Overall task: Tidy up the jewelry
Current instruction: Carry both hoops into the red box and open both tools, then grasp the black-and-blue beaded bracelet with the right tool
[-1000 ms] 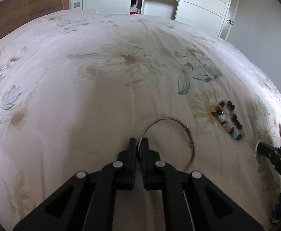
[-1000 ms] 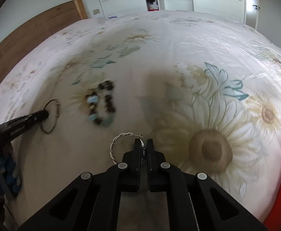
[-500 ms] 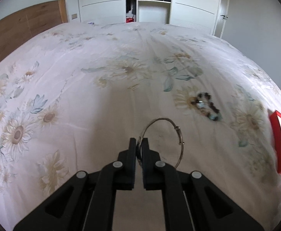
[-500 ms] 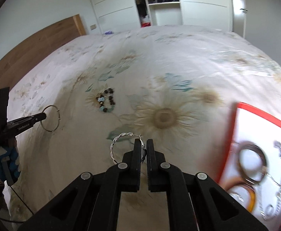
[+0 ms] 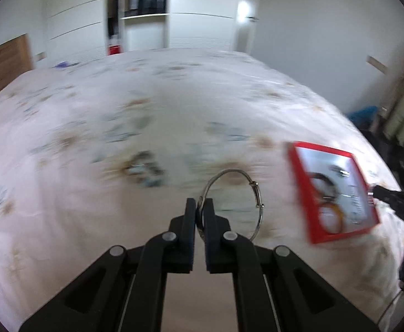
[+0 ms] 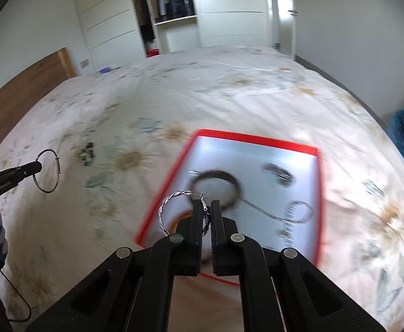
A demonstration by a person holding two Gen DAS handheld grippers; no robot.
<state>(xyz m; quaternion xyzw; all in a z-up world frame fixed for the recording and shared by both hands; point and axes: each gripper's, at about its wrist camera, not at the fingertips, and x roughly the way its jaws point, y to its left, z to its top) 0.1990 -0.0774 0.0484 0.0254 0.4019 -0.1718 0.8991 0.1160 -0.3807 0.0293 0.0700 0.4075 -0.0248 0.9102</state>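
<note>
Compared with half a second ago, both views have swung toward the red-rimmed tray [image 6: 257, 138]: in the right wrist view it has gone from a sliver at 3 o'clock to filling the centre, directly beyond the tongs, and in the left wrist view it has grown from an edge strip into a full rectangle at 3 o'clock. The bed [image 6: 229, 88], under a pale sunflower-print cover, spreads across both views, blurred by motion. Beyond it at 12 o'clock stands a white wardrobe [image 6: 229, 13] with an open section of hanging clothes, and a wooden headboard [image 6: 22, 88] lies at 9 o'clock. Inside the tray lie a dark bangle [image 6: 215, 178], a chain and a few smaller pieces, too blurred to name.

The left tongs [image 5: 200, 207] are clenched on a thin silver wire bangle [image 5: 258, 202], held above the cover as before. The right tongs [image 6: 207, 207] are clamped on a twisted silver hoop earring [image 6: 164, 207], which hangs over the tray's near left edge. A beaded bracelet [image 6: 87, 153] rests on the cover at 9 o'clock in the right wrist view, well apart from the tray.
</note>
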